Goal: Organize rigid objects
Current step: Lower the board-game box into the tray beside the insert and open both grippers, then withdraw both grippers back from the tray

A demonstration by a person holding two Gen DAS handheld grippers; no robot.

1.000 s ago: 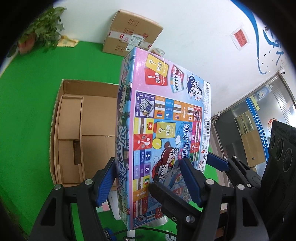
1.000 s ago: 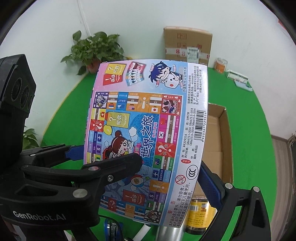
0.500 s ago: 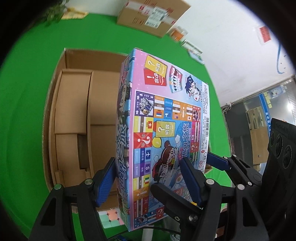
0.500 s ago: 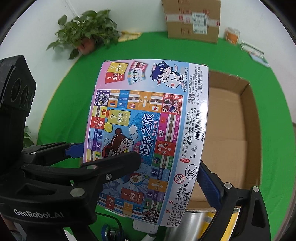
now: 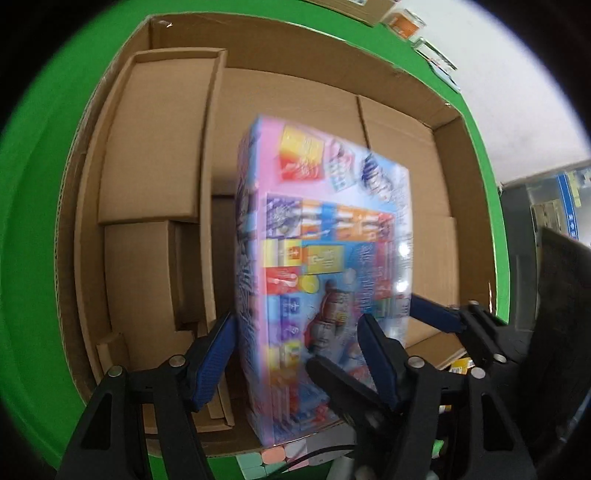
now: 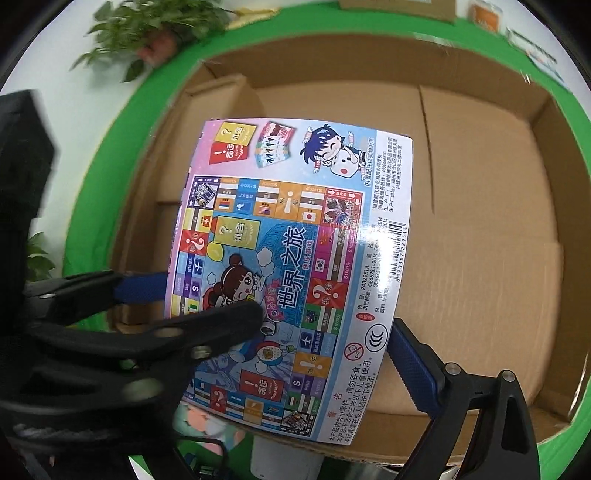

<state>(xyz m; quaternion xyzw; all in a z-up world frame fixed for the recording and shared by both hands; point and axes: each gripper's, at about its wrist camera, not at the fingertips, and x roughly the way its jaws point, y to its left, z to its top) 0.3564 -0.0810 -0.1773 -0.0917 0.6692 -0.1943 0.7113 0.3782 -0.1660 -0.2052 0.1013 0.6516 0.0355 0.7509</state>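
One board game box [image 6: 291, 266] up in the air, and that's the only one going. Two tools on it: the left tool [image 5: 295, 354] and the right tool [image 6: 266, 328], each with two blue-padded fingers [image 6: 413, 365]. One big open carton [image 6: 480, 229] underneath, with one smaller cardboard box [image 5: 155, 140] sitting inside it at the left. One potted plant [image 6: 147, 26] at the back edge, and one green table [image 5: 33, 206] carrying it all.

surface: green floor [image 5: 33, 206] | on it: open cardboard box [image 5: 465, 155] (potted plant [image 6: 147, 33] beside)
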